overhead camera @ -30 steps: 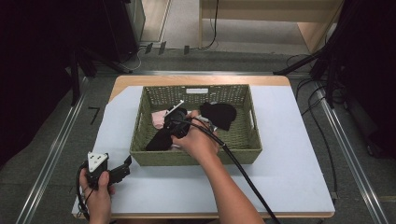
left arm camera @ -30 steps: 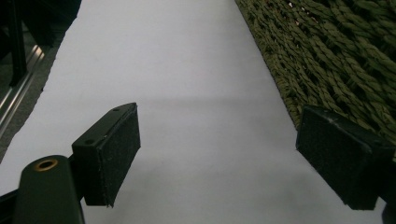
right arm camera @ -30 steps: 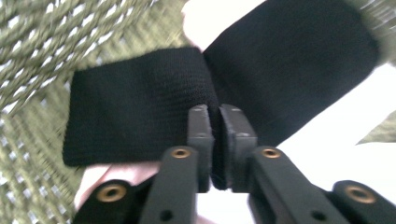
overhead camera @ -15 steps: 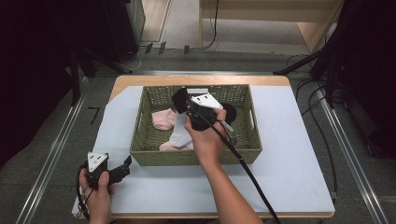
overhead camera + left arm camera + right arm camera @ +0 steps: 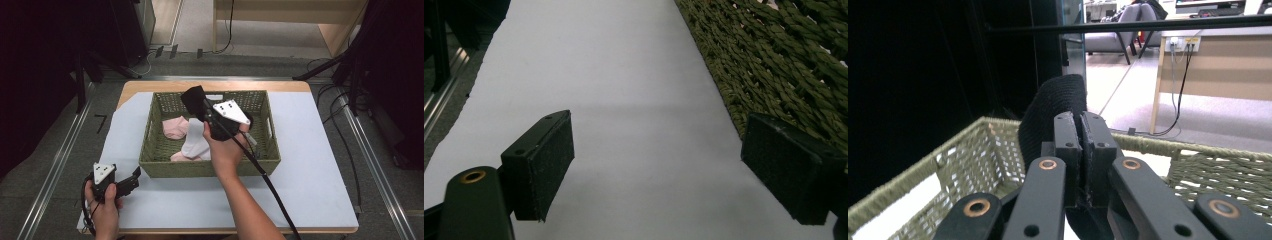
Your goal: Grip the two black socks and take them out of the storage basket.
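Observation:
A green woven basket stands on the white sheet in the middle of the table. Inside it lie a pink sock and a white sock. My right gripper hovers above the basket, shut on a black sock that sticks up from its jaws. In the right gripper view the black sock is pinched between the closed pads, with the basket's rim behind. My left gripper rests low at the front left, open and holding nothing. Its pads stand wide apart over the bare sheet beside the basket wall.
A white sheet covers the wooden table, with free room to the basket's right and front. A cable trails from the right gripper along the forearm. Metal rails run along both sides of the table.
My right gripper has lifted the black sock out of the basket's left part and carried it up and to the right. The white sock underneath is now uncovered. The left gripper stayed put.

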The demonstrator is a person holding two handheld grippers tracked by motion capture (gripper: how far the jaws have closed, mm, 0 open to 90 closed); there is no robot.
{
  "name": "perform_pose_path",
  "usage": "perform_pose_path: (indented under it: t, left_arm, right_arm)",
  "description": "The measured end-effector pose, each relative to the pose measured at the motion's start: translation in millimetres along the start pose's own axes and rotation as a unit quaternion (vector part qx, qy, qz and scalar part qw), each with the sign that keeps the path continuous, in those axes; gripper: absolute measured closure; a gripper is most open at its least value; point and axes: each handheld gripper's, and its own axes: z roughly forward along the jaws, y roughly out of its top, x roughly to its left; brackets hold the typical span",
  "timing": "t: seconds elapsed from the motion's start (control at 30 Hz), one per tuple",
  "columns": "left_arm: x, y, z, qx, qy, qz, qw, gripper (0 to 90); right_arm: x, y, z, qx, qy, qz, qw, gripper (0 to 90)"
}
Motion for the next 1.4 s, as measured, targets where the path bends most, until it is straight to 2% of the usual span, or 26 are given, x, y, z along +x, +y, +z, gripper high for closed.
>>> perform_pose_path:
  t: [0.17, 0.27, 0.37, 0.53, 0.67, 0.9, 1.13, 1.4]
  left_arm:
    - [0.2, 0.0, 0.2, -0.002, 0.0, 0.0, 1.0, 14.9]
    - [0.0, 0.0, 0.3, -0.001, 0.0, -0.001, 1.0, 14.9]
    - [0.1, 0.0, 0.4, -0.002, 0.0, -0.002, 1.0, 14.9]
    - [-0.2, -0.1, 0.6, -0.002, 0.001, -0.004, 1.0, 14.9]
    - [0.1, 0.0, 0.3, -0.001, 0.0, -0.002, 1.0, 14.9]
    - [0.1, 0.0, 0.1, 0.0, 0.0, -0.002, 1.0, 14.9]
    - [-0.1, -0.1, 0.2, -0.001, 0.001, -0.003, 1.0, 14.9]
    - [0.4, -0.5, -0.4, -0.005, 0.0, -0.005, 1.0, 14.9]
  right_arm:
    - [-15.9, 10.0, -7.3, -0.022, -0.017, 0.002, 0.9996, 87.3]
    - [-27.1, 16.1, -11.3, -0.036, -0.009, 0.008, 0.9993, 87.3]
    - [-38.3, 23.3, -17.5, -0.051, -0.013, 0.009, 0.9986, 87.3]
    - [-54.1, 38.3, -32.7, -0.09, -0.03, -0.002, 0.9955, 87.3]
    - [-66.8, 48.8, -43.3, -0.107, -0.045, -0.006, 0.9932, 87.3]
    - [-95.7, 65.9, -67.1, -0.13, -0.081, 0.001, 0.9883, 87.3]
    - [-130.7, 69.8, -91.8, -0.132, -0.122, 0.007, 0.9836, 87.3]
    - [-171.6, 40.7, -114.5, -0.102, -0.172, 0.021, 0.9795, 87.2]
